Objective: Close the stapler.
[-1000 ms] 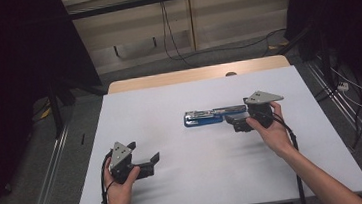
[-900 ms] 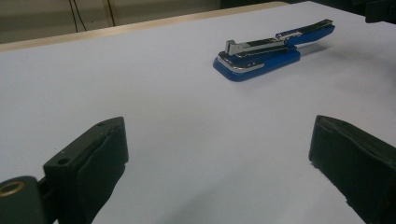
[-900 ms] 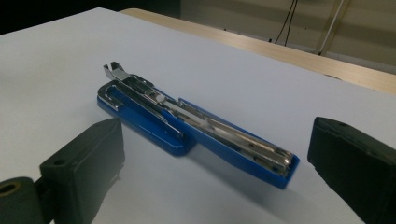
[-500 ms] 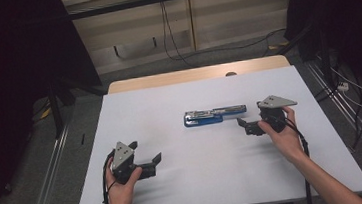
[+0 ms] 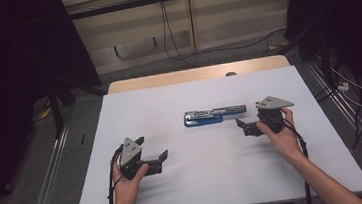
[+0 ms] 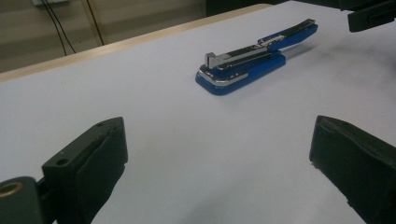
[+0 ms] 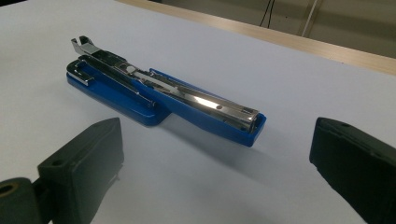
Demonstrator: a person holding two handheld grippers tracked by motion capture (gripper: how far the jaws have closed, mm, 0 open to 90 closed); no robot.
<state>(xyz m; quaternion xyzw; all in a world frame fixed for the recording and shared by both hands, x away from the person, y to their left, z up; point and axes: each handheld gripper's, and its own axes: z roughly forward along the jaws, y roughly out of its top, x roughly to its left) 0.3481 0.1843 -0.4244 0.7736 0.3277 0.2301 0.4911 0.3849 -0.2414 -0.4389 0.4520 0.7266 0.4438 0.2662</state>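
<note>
A blue and chrome stapler point(image 5: 214, 115) lies swung open and flat on the white table point(image 5: 177, 192), just right of centre. My right gripper point(image 5: 242, 126) is a short way to its right, open and holding nothing, its jaws pointing left at the stapler. In the right gripper view the stapler point(image 7: 163, 95) lies just beyond the open gripper point(image 7: 215, 172). My left gripper point(image 5: 151, 148) rests open at the near left. Its own view has the stapler point(image 6: 247, 60) well ahead of the wide-apart jaws of the gripper point(image 6: 219, 158).
The table's wooden back edge point(image 5: 191, 76) shows beyond the white sheet. Cables point(image 5: 178, 37) run over the floor behind, and metal rails point(image 5: 50, 170) flank the table. Bare white surface lies between the two grippers.
My right gripper has drawn back from the stapler's right end, moving right and toward the person. The stapler and the left gripper have stayed put.
</note>
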